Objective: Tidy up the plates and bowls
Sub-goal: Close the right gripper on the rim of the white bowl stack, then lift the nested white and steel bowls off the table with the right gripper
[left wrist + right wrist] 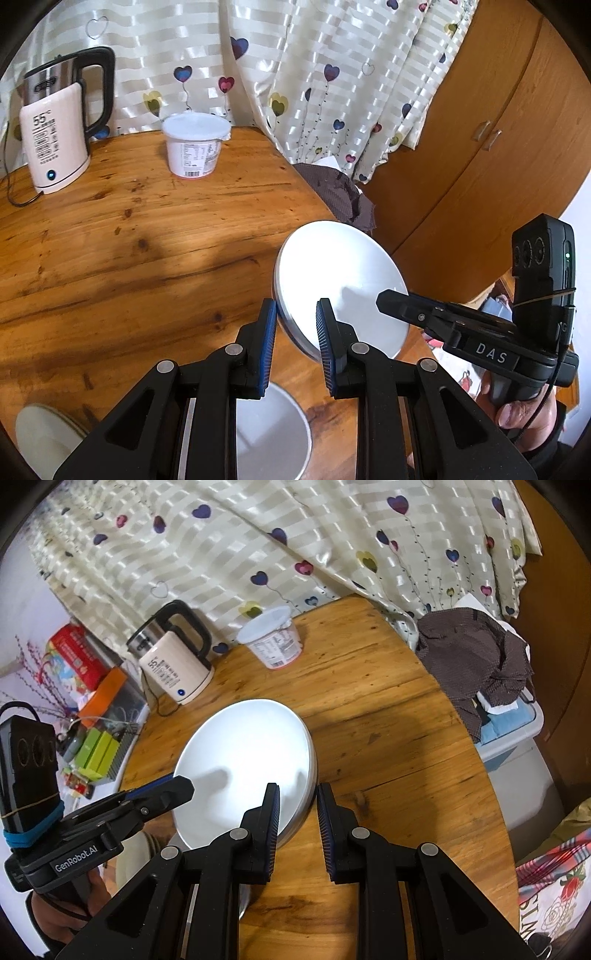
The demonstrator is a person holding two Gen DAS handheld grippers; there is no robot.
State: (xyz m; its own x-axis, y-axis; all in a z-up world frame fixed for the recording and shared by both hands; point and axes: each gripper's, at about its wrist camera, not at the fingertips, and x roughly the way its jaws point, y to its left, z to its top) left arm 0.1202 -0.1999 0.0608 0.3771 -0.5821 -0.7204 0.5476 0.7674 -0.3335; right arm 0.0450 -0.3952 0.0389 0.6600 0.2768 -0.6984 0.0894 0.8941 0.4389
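Both hand-held grippers are pinching the same white plate (332, 273) at center frame, left hand-held gripper (295, 328) and right hand-held gripper (298, 812) on opposite rims. It's tilted above the counter (129, 240). Another plate (273, 432) sits lower down.

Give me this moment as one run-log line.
left hand-held gripper: shut on white plate rim | right hand-held gripper: shut on opposite rim | plate: tilted above wooden table | second plate: below
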